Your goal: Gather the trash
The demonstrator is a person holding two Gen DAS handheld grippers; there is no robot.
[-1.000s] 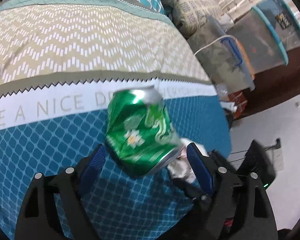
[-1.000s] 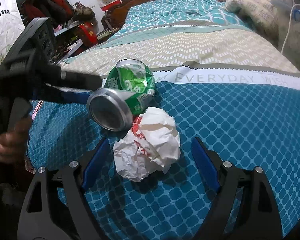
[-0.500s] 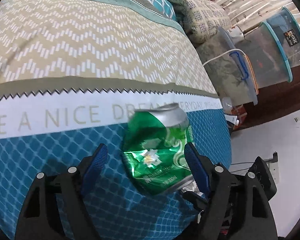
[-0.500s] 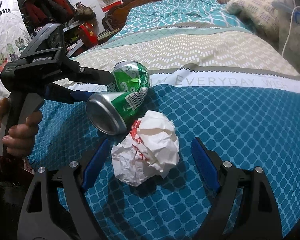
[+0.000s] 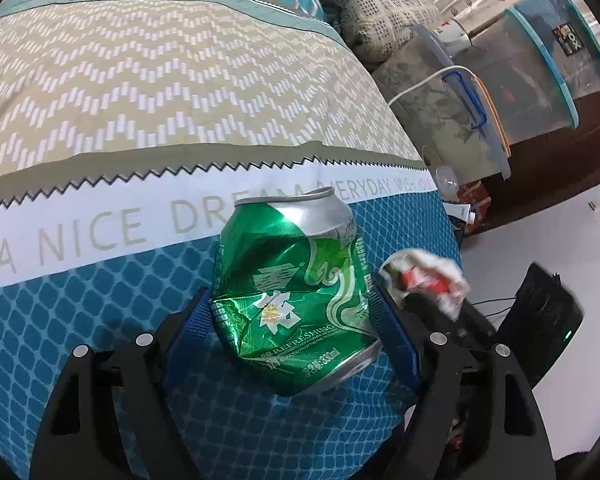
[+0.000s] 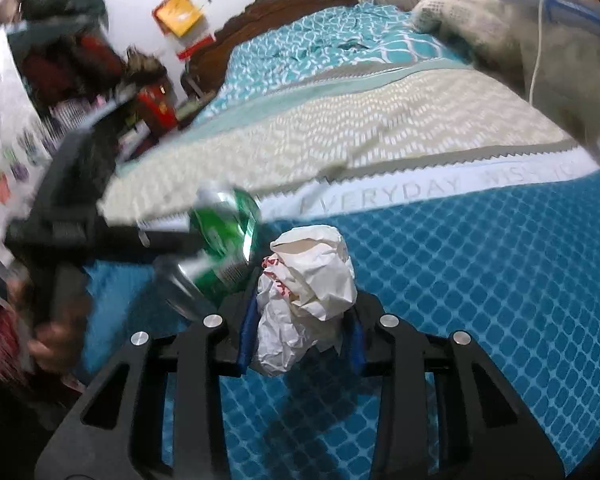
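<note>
A crushed green drink can (image 5: pixel 292 280) lies on the blue patterned bedspread (image 5: pixel 80 320). My left gripper (image 5: pixel 290 304) is around it, and its blue pads touch the can on both sides. In the right wrist view the can (image 6: pixel 224 240) is blurred, just left of a crumpled white paper ball (image 6: pixel 308 280) with red print. My right gripper (image 6: pixel 300 320) has its jaws closing on that ball, and both pads press into the paper. The ball (image 5: pixel 424 276) also shows in the left wrist view, right of the can and up off the bedspread.
A patterned pillow (image 5: pixel 372 12) lies at the bed's far corner. Lidded plastic storage boxes (image 5: pixel 480 112) stand beside the bed, with white floor (image 5: pixel 540 232) below them. A wooden headboard (image 6: pixel 284 12) and cluttered shelves (image 6: pixel 80 60) are at the far left. A person's hand (image 6: pixel 56 336) grips the left gripper's handle.
The right jaws went from wide open around the paper ball to pinching it and lifting it slightly. The left gripper slid forward until its pads met the can's sides.
</note>
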